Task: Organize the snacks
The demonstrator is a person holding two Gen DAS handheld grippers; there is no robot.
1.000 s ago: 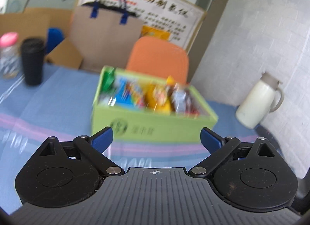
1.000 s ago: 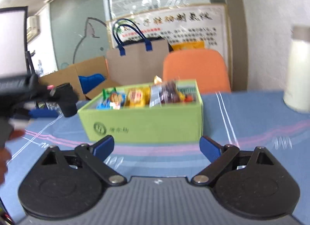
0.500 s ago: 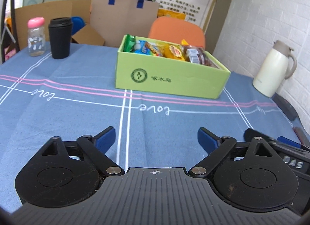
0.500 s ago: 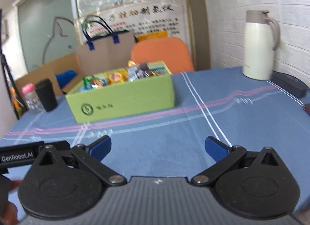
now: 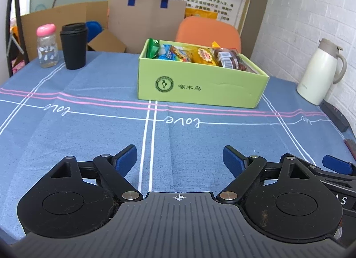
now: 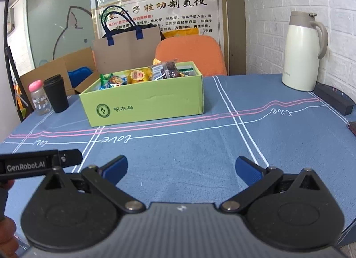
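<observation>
Now both grippers, left point(image 5: 179, 158) and right point(image 6: 181, 168), have backed off; fingers apart, empty; green cardboard snack box point(image 5: 200, 89) at 12 o'clock looks filled.

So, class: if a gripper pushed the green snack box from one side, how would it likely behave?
The green snack box would probably slide, not tip: it sits low and wide on the tablecloth. Its cardboard front shows a slight dent, so the wall may flex under a push. The snack packets stand loose above the rim and may shift.
</observation>
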